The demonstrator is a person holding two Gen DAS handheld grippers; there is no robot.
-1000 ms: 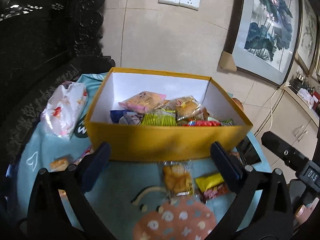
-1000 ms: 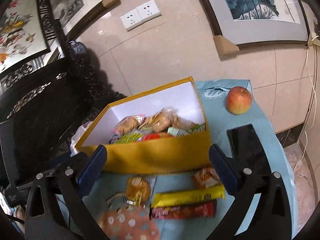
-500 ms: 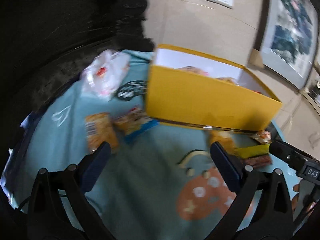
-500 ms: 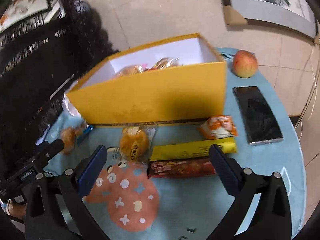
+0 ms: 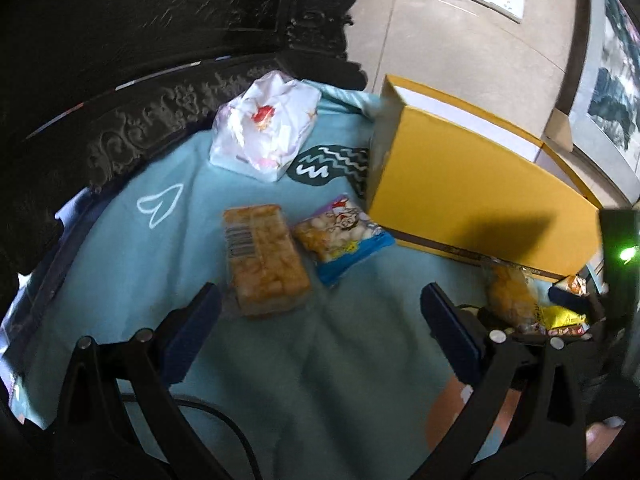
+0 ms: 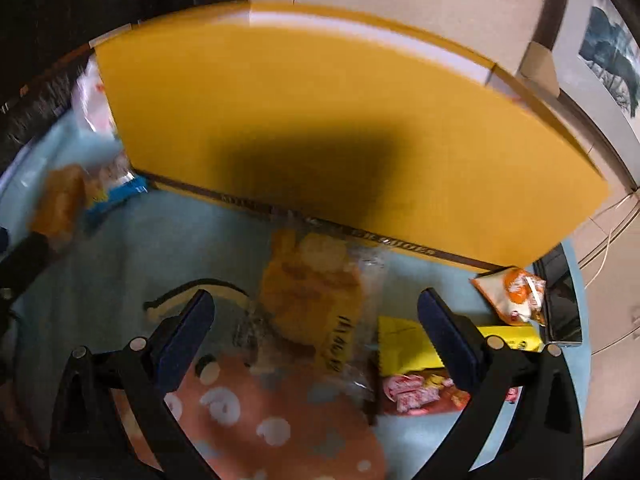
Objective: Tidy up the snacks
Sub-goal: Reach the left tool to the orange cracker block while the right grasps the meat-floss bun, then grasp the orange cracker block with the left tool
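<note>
In the left wrist view, the left gripper (image 5: 320,312) hangs over the light-blue patterned tablecloth (image 5: 132,248) on the table with its blue-padded fingers (image 5: 192,328) spread wide and nothing between them. Just ahead of the left finger lies a clear-wrapped block of orange-brown puffed snack with a barcode label (image 5: 264,258). Touching its right side is a small blue-edged packet printed with a cartoon figure (image 5: 344,236), whose far corner lies close to the tall yellow cardboard box (image 5: 476,204). A crumpled white plastic bag with red print (image 5: 266,124) sits near the table's far left edge, beside the box's left end. At the right, a clear bag of golden pastry (image 5: 510,294) lies in front of the box.

In the right wrist view, the right gripper (image 6: 316,320) is also opened wide and empty, low over the table. The clear pastry bag (image 6: 316,292) lies between its fingers, close to the yellow box wall (image 6: 320,92). A flat yellow wrapper (image 6: 404,346) and a red-and-pink wrapped bar (image 6: 416,394) lie by the right finger, and a small orange-and-white packet (image 6: 514,294) rests near the box's right corner beside a dark phone (image 6: 562,312).
</note>
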